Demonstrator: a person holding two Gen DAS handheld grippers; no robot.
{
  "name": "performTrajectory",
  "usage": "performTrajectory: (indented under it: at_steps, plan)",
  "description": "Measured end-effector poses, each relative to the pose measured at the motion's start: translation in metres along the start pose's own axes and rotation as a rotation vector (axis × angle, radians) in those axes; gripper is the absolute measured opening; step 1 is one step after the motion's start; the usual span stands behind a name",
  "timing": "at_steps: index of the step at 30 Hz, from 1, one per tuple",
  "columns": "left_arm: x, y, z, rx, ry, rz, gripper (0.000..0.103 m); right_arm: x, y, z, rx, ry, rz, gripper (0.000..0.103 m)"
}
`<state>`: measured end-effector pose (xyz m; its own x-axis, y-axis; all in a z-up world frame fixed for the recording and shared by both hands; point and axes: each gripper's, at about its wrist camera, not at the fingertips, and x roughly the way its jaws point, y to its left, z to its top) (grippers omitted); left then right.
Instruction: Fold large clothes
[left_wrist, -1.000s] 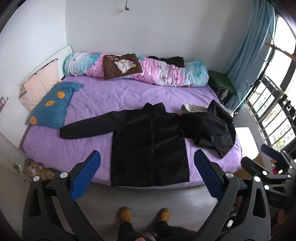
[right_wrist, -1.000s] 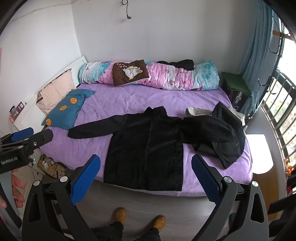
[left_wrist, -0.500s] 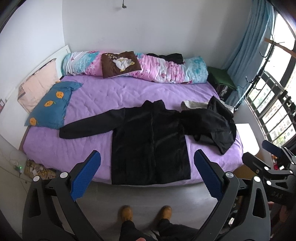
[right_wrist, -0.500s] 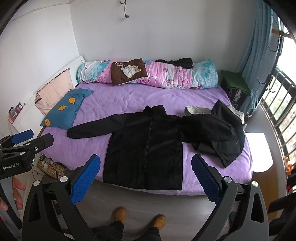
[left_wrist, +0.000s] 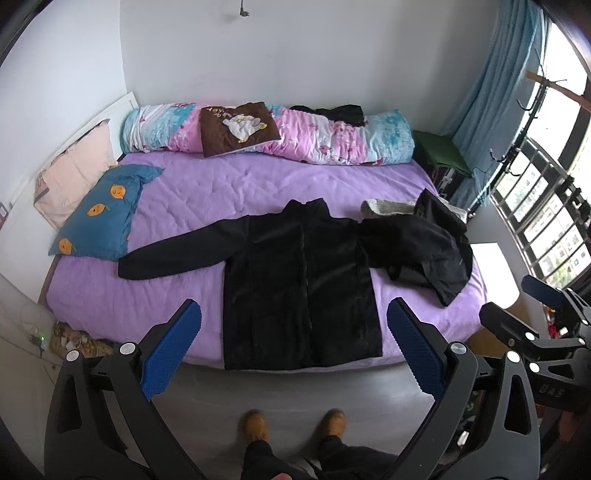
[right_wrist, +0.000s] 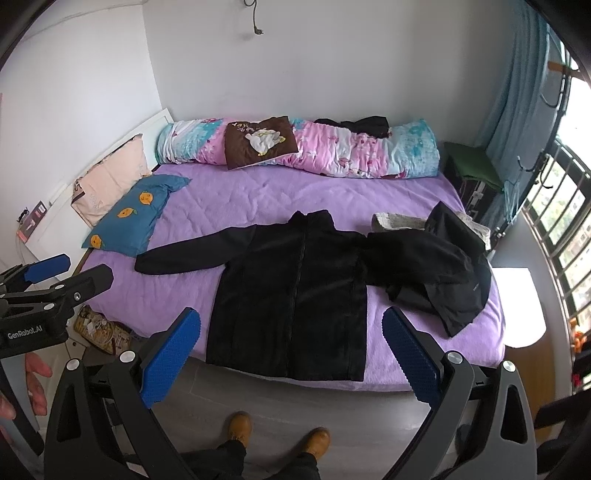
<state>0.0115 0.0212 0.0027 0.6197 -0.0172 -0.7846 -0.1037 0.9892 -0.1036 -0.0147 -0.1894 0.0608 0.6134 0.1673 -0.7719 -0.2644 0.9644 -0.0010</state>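
Both grippers are showing black plastic frames with silver screw heads, and their fingers (left_wrist: 171, 347) are wearing textured blue pads. White "GenRobot.AI" lettering is showing on the left gripper (right_wrist: 48, 275). The person is wearing tan boots (right_wrist: 239, 424), dark trousers (right_wrist: 236, 458), bare-skinned hand (right_wrist: 35, 380).

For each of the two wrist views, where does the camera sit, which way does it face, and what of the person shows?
Left wrist: on the open left gripper, held above the floor at the bedside, facing the black jacket on the purple bed; boots and the right gripper at right show.
Right wrist: on the open right gripper, same facing; boots, the left gripper and a hand at left.
Shared: jacket, bed, rolled quilt, blue pillow.
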Motion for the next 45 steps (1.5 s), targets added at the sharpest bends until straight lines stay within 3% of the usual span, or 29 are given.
performTrajectory:
  at_steps: [45]
  plan:
    - [0.0015,-0.0062,0.0016,0.001,0.007,0.002,0.097,0.0000,0.0029,0.0034,0.004,0.002,-0.003,0.097]
